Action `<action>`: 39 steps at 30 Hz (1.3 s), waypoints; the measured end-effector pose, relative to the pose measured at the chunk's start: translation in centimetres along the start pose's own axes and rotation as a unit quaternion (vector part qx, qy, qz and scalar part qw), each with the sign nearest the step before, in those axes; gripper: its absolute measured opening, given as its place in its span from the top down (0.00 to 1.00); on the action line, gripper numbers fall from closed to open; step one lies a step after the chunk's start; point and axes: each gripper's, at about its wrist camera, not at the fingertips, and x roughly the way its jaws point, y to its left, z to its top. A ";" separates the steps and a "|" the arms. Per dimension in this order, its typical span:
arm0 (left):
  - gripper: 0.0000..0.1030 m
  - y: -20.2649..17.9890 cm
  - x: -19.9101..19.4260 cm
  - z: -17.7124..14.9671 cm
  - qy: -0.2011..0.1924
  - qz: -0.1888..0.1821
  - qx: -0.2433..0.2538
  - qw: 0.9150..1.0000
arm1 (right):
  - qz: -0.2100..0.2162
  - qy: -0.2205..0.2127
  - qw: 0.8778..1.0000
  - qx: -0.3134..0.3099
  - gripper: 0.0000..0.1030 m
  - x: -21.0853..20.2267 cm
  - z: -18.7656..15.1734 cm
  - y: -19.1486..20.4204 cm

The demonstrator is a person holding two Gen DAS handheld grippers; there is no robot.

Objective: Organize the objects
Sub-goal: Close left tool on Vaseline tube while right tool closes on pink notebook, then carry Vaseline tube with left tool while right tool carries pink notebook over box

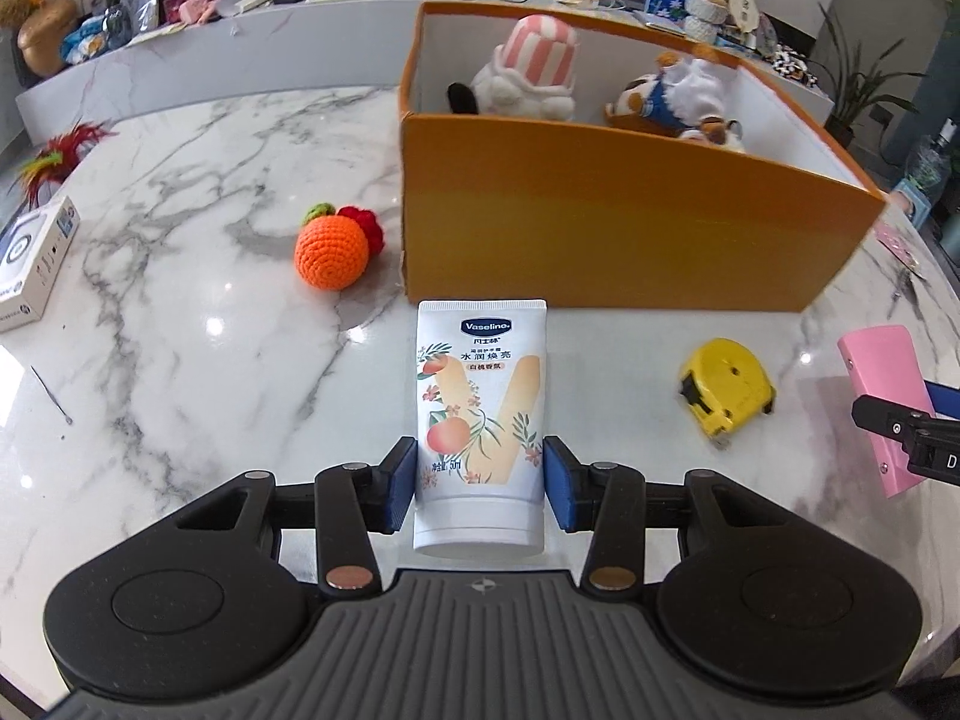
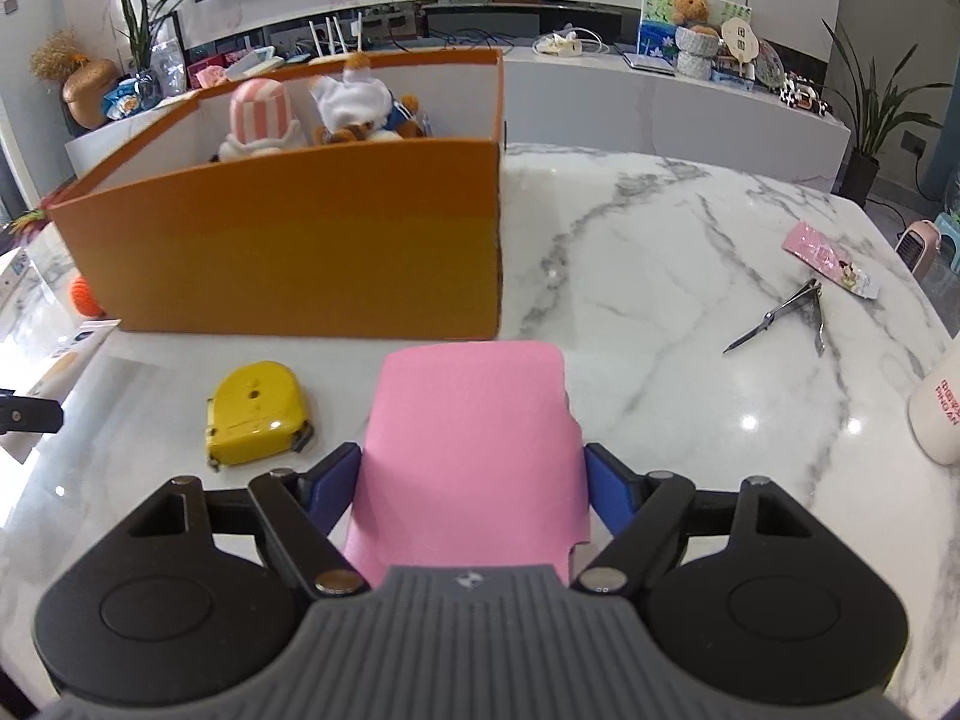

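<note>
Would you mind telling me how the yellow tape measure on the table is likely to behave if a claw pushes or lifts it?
The tape measure lies on its broad flat side, so it would probably slide on the glossy marble table rather than roll. Its hard-looking case suggests it stays stiff and feels fairly heavy for its size. The rounded edge may slip from a shallow grip.

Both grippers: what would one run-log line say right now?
left gripper: shut on Vaseline tube | right gripper: shut on pink case | orange box: holds plush toys

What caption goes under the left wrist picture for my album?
Left gripper shut on a Vaseline tube before the orange box of plush toys, crochet orange and tape measure nearby.
</note>
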 end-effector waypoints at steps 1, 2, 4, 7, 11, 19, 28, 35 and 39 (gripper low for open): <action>0.51 -0.1 -0.3 -0.1 -0.002 -0.002 0.003 1.000 | 0.003 -0.003 1.000 -0.001 0.23 -0.5 -0.1 0.1; 0.51 -0.3 -0.7 -0.1 -0.005 -0.004 0.006 1.000 | 0.005 -0.007 1.000 -0.002 0.23 -1.0 -0.1 0.2; 0.51 -0.6 -1.6 -0.2 -0.014 -0.006 0.012 1.000 | 0.010 -0.017 1.000 -0.004 0.23 -2.1 -0.2 0.4; 0.51 -0.9 -3.6 0.0 -0.036 -0.012 0.017 0.999 | 0.020 -0.040 0.999 -0.004 0.23 -4.1 0.1 0.7; 0.51 -1.7 -6.4 1.3 -0.076 -0.026 0.016 0.997 | 0.036 -0.079 0.996 0.001 0.23 -6.7 1.4 1.2; 0.50 -3.5 -8.5 10.0 -0.141 -0.033 0.005 0.989 | 0.078 -0.156 0.984 0.024 0.23 -8.5 9.9 2.6; 0.50 -3.2 -1.6 16.0 -0.136 -0.027 -0.014 0.990 | 0.093 -0.154 0.982 0.061 0.23 -1.5 15.3 3.1; 0.50 -3.0 4.2 16.6 -0.092 -0.026 -0.017 0.995 | 0.082 -0.111 0.989 0.059 0.23 4.4 15.4 3.6; 0.50 -2.6 5.6 16.8 -0.087 -0.026 -0.024 0.996 | 0.078 -0.102 0.990 0.062 0.23 6.2 15.6 3.6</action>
